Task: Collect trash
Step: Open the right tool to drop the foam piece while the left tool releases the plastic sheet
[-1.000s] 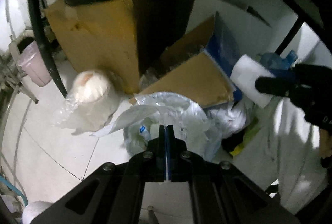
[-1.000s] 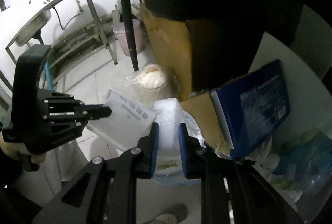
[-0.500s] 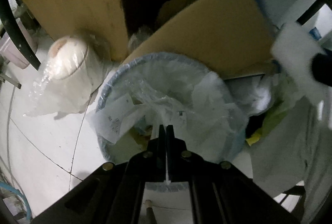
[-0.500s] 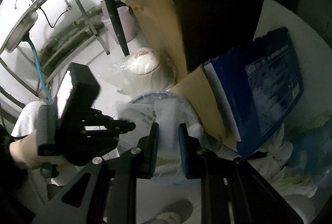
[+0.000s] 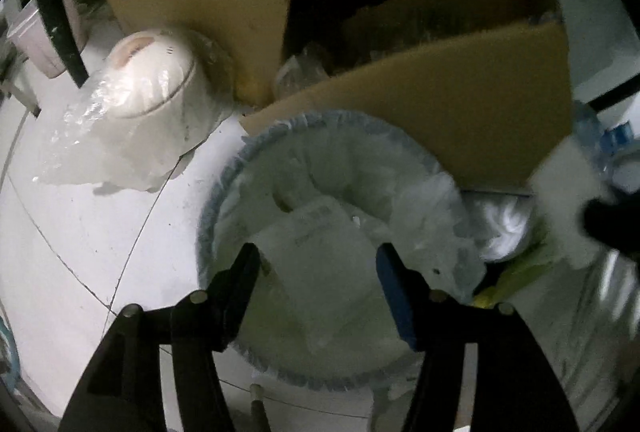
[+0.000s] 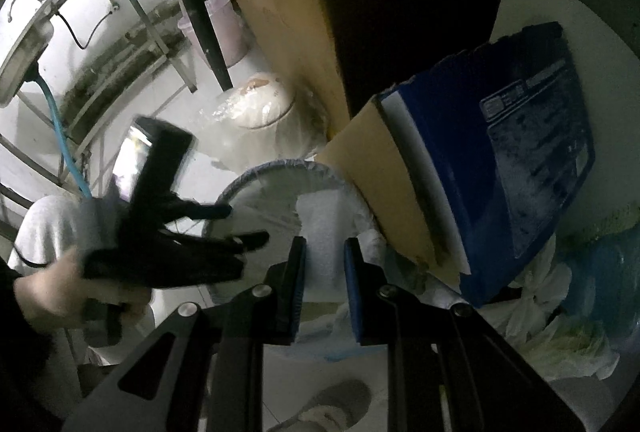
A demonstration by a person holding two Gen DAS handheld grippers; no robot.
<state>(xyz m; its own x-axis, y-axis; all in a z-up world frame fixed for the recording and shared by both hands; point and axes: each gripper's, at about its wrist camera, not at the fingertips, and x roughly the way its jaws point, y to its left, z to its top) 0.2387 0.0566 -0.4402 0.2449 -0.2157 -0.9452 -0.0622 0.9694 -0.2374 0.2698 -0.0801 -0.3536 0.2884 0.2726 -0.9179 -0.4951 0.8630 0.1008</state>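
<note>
White foam block (image 6: 326, 228) is clamped between our right gripper (image 6: 325, 290) pads, lower centre of the right wrist view, hanging just over the bin rim. In the left wrist view it shows only as a blurred white patch at the right edge.

Trash bin (image 5: 218, 199) with a white liner sits centre frame in the left view; a flat white plastic packet (image 5: 320, 244) lies inside it. Our left gripper (image 5: 318, 272) is opening over the bin, fingers well apart, the packet below and between them but not pinched.

Brown cardboard sheet (image 5: 460, 111) overhangs the bin's upper right rim. Blue-printed carton (image 6: 500, 159) leans right of the bin in the right view. Plastic-wrapped white pot (image 5: 148, 79) sits upper left on the tile floor (image 5: 80, 252). Pink bucket (image 6: 224, 27) is further back, upper left of the right view, behind a black table leg (image 6: 196, 3).
</note>
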